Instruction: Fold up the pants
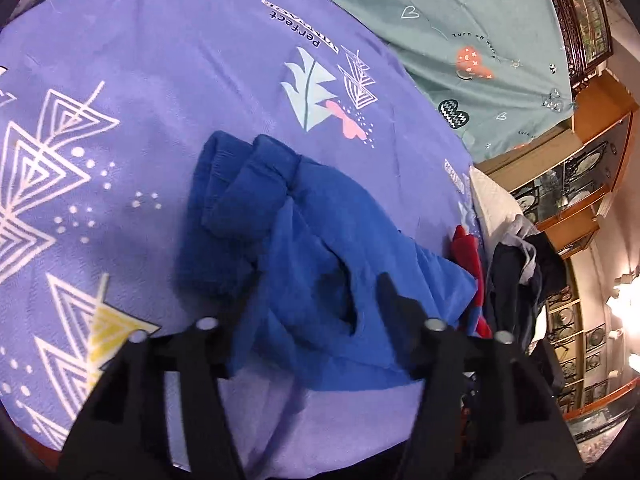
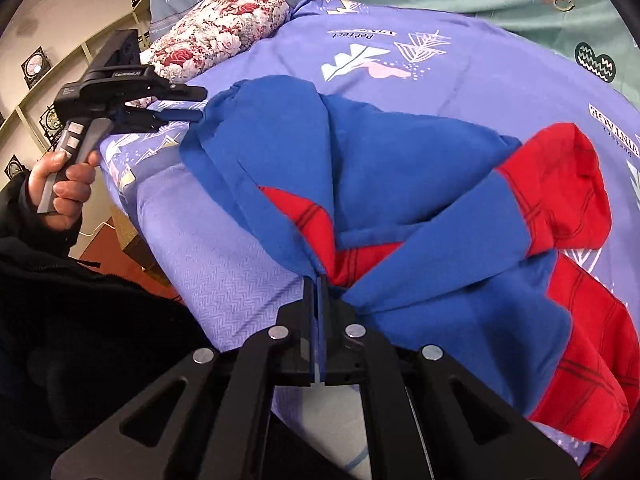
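Blue-and-red pants (image 2: 400, 200), crumpled on a bed (image 2: 500, 68) with a purple printed sheet. Long axis: roughly from the blue bunched end at far left to the red cuffs at right, in the right wrist view. Right gripper (image 2: 319, 280): jaws closed, pinching a gathered blue edge nearest the viewer. Left gripper (image 1: 320, 300): jaws spread, nothing between the pads, blue cloth lying just ahead and below. Judgement: the left is nearer the blue end; the next grasp lies forward of it.
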`<act>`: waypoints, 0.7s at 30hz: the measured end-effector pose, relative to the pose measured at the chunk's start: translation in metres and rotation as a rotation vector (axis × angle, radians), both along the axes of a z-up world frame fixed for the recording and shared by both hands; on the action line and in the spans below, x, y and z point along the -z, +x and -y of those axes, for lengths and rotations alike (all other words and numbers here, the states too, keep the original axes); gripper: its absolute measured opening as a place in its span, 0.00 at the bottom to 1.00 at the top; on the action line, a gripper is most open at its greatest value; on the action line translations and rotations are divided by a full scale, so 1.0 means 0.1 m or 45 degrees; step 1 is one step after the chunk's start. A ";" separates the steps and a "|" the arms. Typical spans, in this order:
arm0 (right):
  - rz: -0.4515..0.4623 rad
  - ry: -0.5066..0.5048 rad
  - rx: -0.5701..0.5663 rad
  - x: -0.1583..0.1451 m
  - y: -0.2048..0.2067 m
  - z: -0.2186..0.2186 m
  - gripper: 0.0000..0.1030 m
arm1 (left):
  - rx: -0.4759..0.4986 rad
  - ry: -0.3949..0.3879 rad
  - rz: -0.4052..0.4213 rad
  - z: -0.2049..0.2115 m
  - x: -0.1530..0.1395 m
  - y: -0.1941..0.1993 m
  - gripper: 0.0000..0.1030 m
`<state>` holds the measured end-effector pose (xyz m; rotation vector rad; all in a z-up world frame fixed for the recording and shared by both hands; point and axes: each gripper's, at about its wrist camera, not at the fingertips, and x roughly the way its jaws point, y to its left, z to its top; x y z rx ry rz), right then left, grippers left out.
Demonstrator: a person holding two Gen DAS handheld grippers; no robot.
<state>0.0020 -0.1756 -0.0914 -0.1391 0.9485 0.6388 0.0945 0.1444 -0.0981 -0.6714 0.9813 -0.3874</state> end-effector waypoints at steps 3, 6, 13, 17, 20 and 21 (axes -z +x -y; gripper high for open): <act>-0.002 0.030 0.005 -0.04 -0.03 0.04 0.01 | 0.022 0.025 -0.008 0.06 0.00 0.12 0.73; -0.017 0.091 0.024 -0.09 -0.02 0.12 0.01 | -0.006 -0.034 -0.080 -0.01 0.06 0.23 0.73; -0.019 0.100 0.032 -0.10 -0.03 0.14 0.01 | 0.002 0.028 -0.134 -0.08 -0.01 0.11 0.73; -0.024 0.103 0.033 -0.08 0.00 0.12 0.01 | 0.015 0.102 -0.178 0.03 0.05 0.17 0.73; -0.028 0.102 0.037 -0.06 0.00 0.12 0.01 | 0.047 0.134 -0.218 0.22 0.17 0.28 0.87; -0.030 0.103 0.040 -0.06 0.00 0.11 0.01 | 0.047 0.142 -0.206 0.26 0.15 0.31 0.90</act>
